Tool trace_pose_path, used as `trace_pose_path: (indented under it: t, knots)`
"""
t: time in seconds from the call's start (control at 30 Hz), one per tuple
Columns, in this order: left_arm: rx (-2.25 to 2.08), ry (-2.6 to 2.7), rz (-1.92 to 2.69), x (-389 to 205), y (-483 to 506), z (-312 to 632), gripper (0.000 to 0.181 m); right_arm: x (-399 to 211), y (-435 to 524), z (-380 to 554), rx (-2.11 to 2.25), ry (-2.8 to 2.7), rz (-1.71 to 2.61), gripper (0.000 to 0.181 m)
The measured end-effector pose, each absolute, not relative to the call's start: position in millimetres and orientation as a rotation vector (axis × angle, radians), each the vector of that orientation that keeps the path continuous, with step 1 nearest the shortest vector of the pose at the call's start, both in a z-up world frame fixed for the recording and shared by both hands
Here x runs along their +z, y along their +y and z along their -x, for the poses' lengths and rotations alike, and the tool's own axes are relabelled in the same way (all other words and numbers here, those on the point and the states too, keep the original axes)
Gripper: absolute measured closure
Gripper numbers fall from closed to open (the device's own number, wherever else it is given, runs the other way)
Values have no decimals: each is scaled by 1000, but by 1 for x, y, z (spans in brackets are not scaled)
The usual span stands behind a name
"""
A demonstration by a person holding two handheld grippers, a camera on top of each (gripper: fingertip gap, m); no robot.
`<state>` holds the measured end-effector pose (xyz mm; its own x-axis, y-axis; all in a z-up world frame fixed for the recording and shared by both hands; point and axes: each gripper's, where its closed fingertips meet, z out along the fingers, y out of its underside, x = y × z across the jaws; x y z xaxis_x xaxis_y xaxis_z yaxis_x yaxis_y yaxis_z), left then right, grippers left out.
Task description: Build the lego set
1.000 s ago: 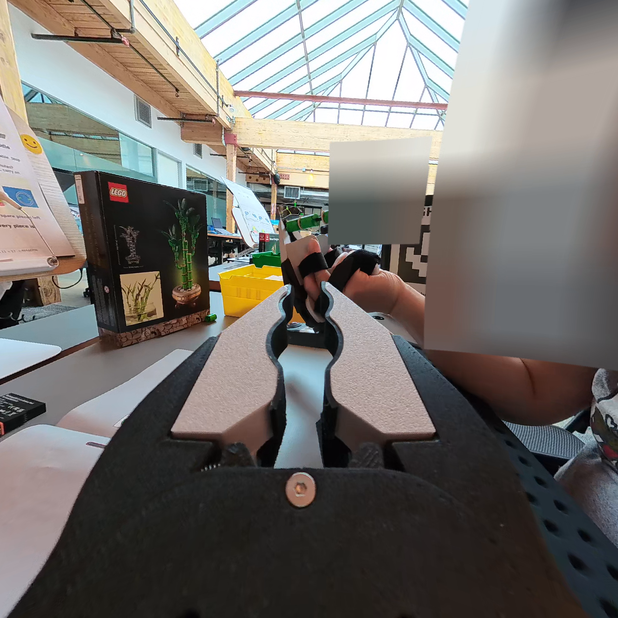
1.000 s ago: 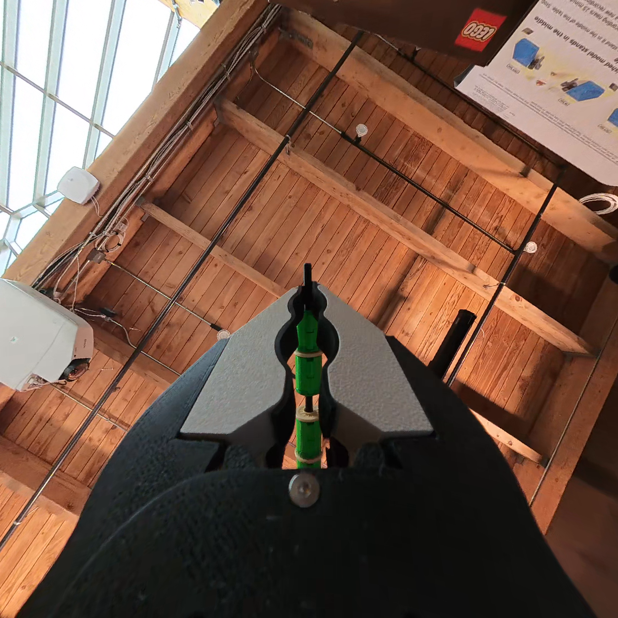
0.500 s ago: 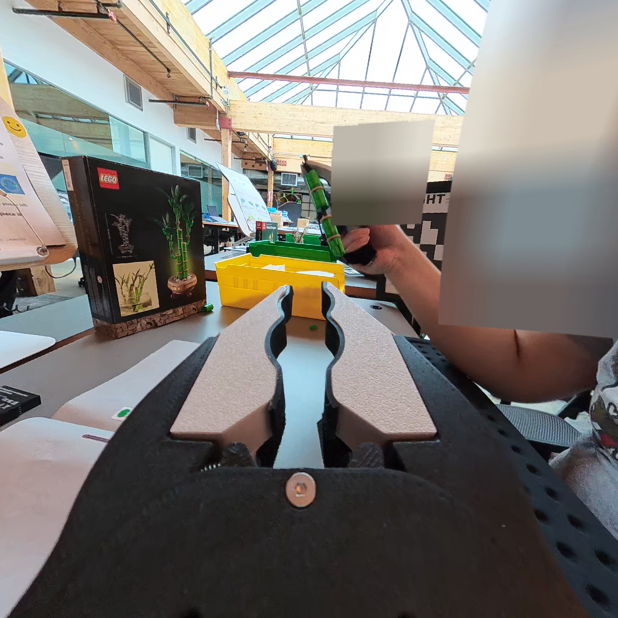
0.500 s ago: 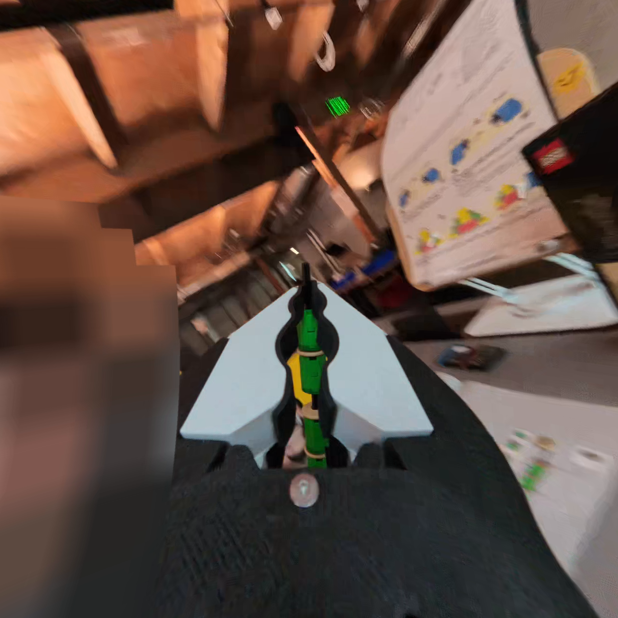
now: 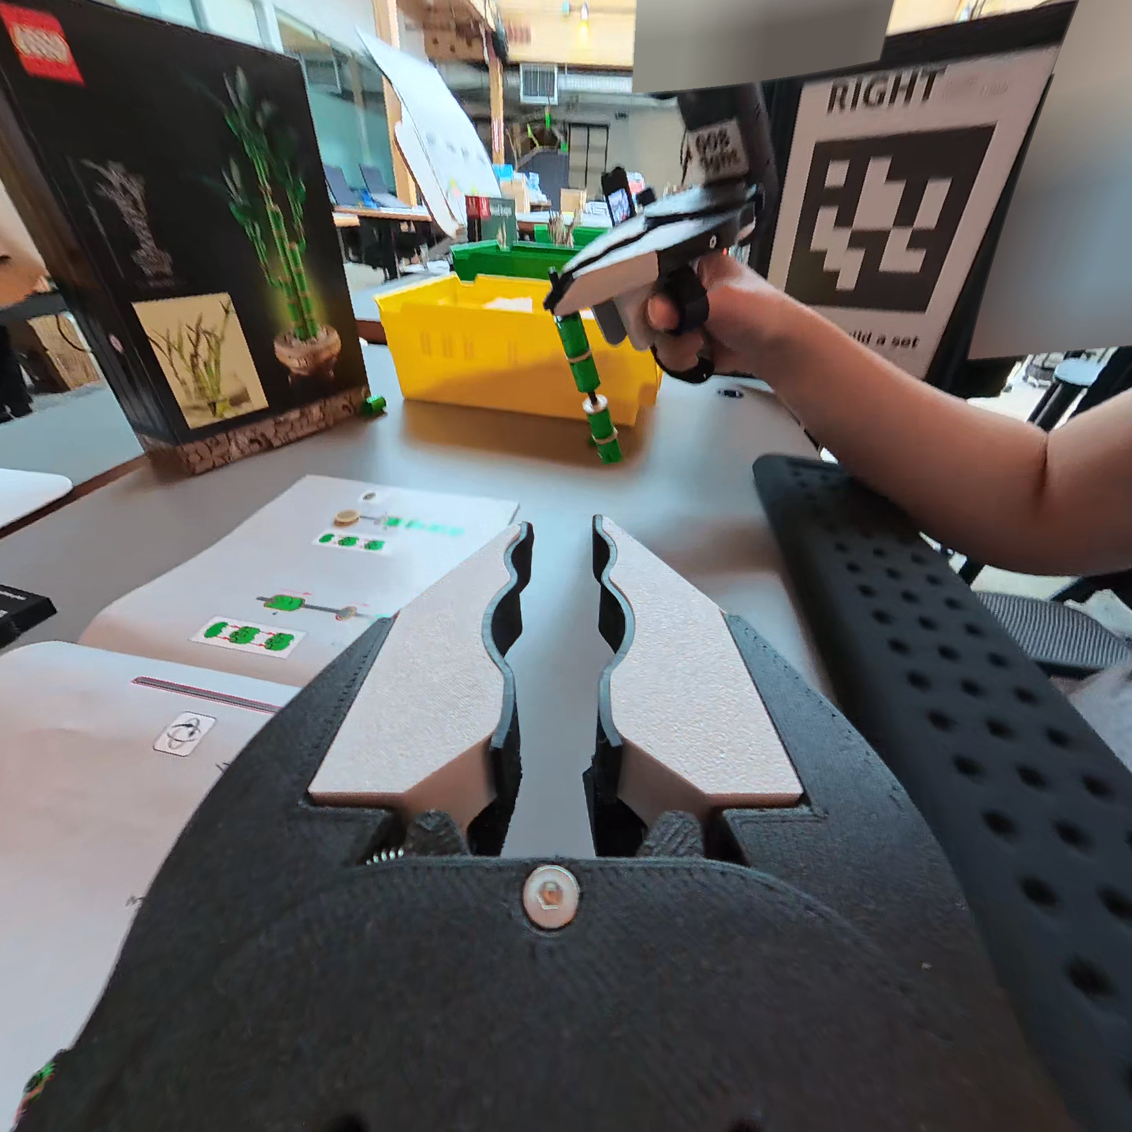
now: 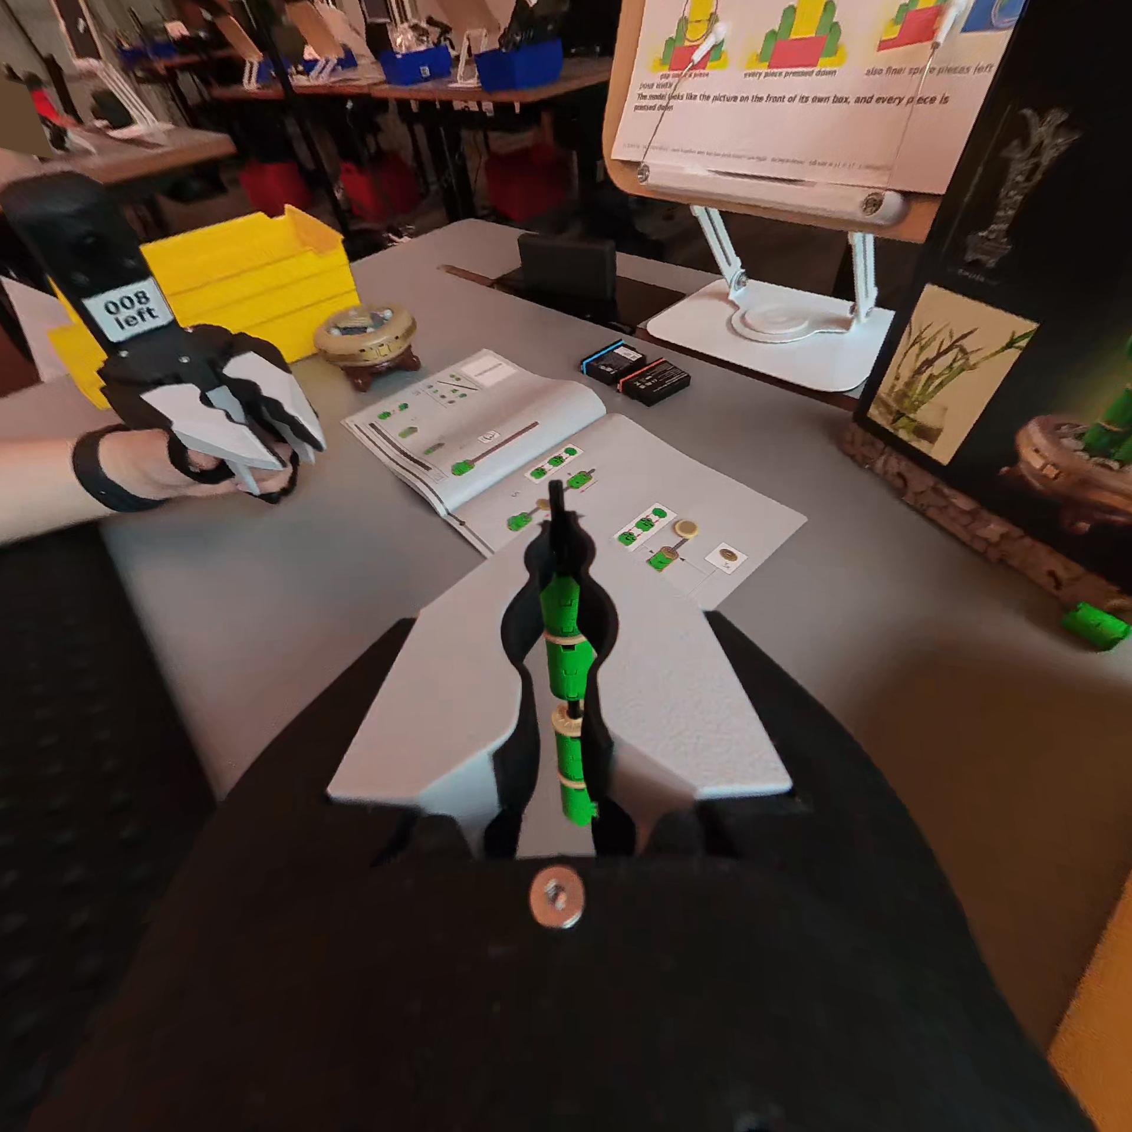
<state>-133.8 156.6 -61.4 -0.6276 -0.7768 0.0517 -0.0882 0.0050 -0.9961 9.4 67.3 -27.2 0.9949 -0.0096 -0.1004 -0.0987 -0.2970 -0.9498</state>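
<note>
Right wrist view: right claw [image 6: 558, 539] clamps green bamboo stalk [image 6: 566, 667] above open booklet [image 6: 551, 453]; left claw [image 5: 560, 539] gapes empty

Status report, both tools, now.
Left tool open, empty. Right tool shut on green bamboo stalk, above instruction booklet. Nothing in the way.

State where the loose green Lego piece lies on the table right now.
The loose green piece lies on the grey table at the right edge of the right wrist view, against the foot of the black set box.

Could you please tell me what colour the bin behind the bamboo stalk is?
The bin is bright yellow, clearest in the left wrist view.
</note>
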Motion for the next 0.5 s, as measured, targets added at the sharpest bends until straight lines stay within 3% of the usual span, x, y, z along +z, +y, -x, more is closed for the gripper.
trace_pose_path:
  t: [0.23,0.5]
  knots:
    - [-1631,1791,921,-75,158,129,165,-9,54,-12,131,77,1694,179]
    - [-1625,1805,970,-81,158,127,165,12,30,-47,694,453,1315,179]
